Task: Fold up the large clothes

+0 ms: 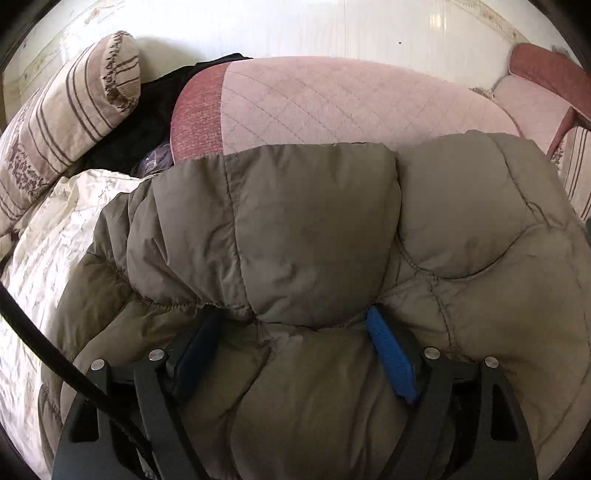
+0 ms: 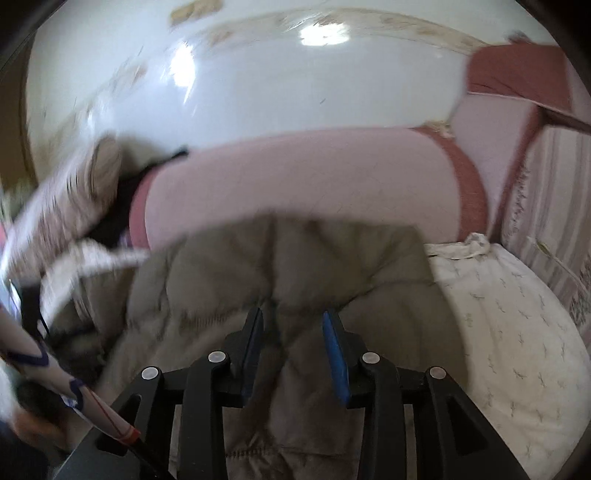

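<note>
Coat lies puffy in the middle of both frames, on the bed, with one part already flopped over the rest. Left gripper has its fingers wide apart around a fat bulge of it, not squeezing. Right gripper has fingers apart too, coat under them. I think more folds are left.

A glossy white floor fills the top of both views, with bright patches of light shining off it and a faded beige pattern along its border. A pink quilted cushion with a red woven edge lies across the middle. To the left leans a striped pillow, and a cream printed sheet covers the bed.
</note>
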Available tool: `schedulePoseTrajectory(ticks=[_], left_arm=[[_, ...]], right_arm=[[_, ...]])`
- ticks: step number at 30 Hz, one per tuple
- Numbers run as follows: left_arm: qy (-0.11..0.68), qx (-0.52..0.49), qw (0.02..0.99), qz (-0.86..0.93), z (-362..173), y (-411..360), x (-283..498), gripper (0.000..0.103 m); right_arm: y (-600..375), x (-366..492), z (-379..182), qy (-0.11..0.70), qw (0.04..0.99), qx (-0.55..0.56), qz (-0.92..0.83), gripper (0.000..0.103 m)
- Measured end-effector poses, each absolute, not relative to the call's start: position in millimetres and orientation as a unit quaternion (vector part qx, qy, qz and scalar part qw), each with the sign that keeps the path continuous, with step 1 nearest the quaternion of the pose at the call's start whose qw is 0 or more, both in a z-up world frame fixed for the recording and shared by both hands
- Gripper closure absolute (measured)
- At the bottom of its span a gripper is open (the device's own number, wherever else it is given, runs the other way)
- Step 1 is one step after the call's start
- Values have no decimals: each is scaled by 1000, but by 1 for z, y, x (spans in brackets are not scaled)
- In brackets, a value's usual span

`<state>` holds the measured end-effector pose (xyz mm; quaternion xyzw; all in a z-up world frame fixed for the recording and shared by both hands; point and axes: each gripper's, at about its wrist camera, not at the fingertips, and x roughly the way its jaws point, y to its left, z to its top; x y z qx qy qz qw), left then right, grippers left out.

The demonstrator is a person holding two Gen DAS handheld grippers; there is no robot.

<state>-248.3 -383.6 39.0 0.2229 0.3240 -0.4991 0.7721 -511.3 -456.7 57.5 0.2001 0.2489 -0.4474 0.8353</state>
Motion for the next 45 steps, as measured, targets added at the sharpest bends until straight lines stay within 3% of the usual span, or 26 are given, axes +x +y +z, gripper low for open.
schedulePoseTrajectory(ticks=[5, 12, 17, 23, 32, 45], left_arm=[[314, 207, 776, -507, 36, -383, -245, 17], [304, 191, 785, -505, 30, -384, -245, 14], [311, 197, 797, -478, 36, -376, -248, 13], [334, 150, 802, -472, 73, -280, -274, 13], [341, 117, 830, -425, 90, -183, -292, 13], [375, 134, 833, -384, 43, -216, -257, 12]], right_arm=[[-468, -500, 6, 258, 826, 196, -462, 64], [-483, -510, -10, 242, 829, 249, -438, 64], [-477, -503, 0, 293, 791, 241, -479, 64], [-380, -569, 48, 240, 818, 252, -459, 55], [-305, -576, 62, 207, 832, 268, -440, 54], [-349, -550, 7, 255, 807, 284, -450, 55]])
